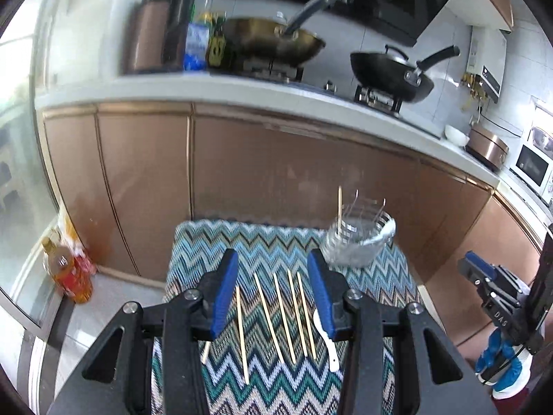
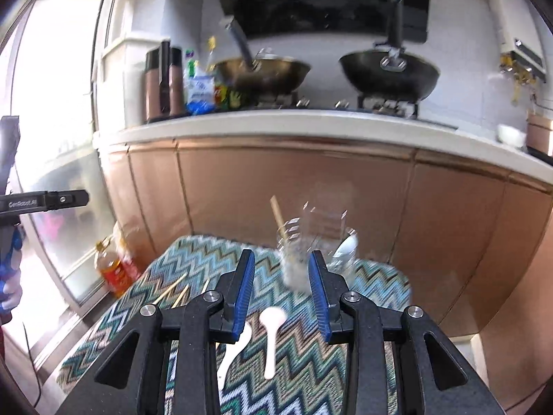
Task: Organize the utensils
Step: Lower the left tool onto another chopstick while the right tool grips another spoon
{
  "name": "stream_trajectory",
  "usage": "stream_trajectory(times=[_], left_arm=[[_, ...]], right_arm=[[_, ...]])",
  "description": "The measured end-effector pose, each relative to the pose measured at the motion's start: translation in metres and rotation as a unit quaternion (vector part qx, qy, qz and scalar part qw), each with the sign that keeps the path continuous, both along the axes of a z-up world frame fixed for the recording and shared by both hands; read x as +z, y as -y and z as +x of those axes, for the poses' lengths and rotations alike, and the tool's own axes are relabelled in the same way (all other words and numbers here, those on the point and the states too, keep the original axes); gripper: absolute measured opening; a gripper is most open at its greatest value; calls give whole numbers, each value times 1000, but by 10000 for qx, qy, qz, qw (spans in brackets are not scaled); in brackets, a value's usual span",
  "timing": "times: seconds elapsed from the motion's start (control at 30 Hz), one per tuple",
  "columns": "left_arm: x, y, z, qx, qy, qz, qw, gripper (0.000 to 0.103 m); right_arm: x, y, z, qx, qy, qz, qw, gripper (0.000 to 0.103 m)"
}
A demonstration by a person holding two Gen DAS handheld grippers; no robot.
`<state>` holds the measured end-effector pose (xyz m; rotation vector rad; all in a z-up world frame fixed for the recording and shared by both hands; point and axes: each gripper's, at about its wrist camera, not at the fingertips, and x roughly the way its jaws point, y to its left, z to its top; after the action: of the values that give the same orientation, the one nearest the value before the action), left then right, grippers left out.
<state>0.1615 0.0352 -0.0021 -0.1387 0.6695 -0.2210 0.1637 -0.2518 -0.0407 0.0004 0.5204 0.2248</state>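
Observation:
Several wooden chopsticks [image 1: 283,314] lie side by side on a zigzag-patterned cloth [image 1: 262,242], between the fingers of my open, empty left gripper [image 1: 273,294]. A white spoon [image 1: 326,342] lies by its right finger. A clear glass holder [image 1: 356,238] at the cloth's far right holds one chopstick and a white spoon. My right gripper [image 2: 281,294] is open and empty above two white spoons [image 2: 273,339], just short of the holder [image 2: 311,252]. Chopstick ends [image 2: 172,290] show at its left.
Brown cabinet doors [image 1: 276,173] stand right behind the cloth, under a white counter with two woks [image 1: 390,69]. An oil bottle [image 1: 69,276] stands on the floor at left. The right gripper's body [image 1: 497,297] shows at the right edge.

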Motion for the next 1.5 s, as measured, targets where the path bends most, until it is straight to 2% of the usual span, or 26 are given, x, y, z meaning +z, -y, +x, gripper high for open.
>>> stream_trajectory(times=[0.17, 0.3, 0.47, 0.77, 0.93, 1.03, 1.5], left_arm=[[-43, 6, 25, -202, -612, -103, 9979, 39], [-81, 17, 54, -414, -1215, -286, 9913, 36], [-119, 33, 89, -550, -1763, -398, 9820, 31], [-187, 59, 148, -679, -2614, -440, 9618, 26], [-205, 64, 172, -652, -2890, -444, 9541, 23], [-210, 68, 183, -633, -2954, -335, 9527, 23], [-246, 85, 222, -495, -3484, 31, 9360, 18]], right_arm=[[-39, -5, 18, 250, -584, 53, 9980, 30], [-72, -5, 37, 285, -993, 53, 9946, 30], [-103, -7, 57, 450, -1349, 149, 9897, 29], [-164, -25, 96, 1365, -2178, 476, 9652, 28], [-189, -35, 116, 1620, -2444, 505, 9547, 27], [-197, -37, 125, 1692, -2515, 544, 9514, 27], [-215, -53, 154, 2152, -2863, 466, 9325, 24]])
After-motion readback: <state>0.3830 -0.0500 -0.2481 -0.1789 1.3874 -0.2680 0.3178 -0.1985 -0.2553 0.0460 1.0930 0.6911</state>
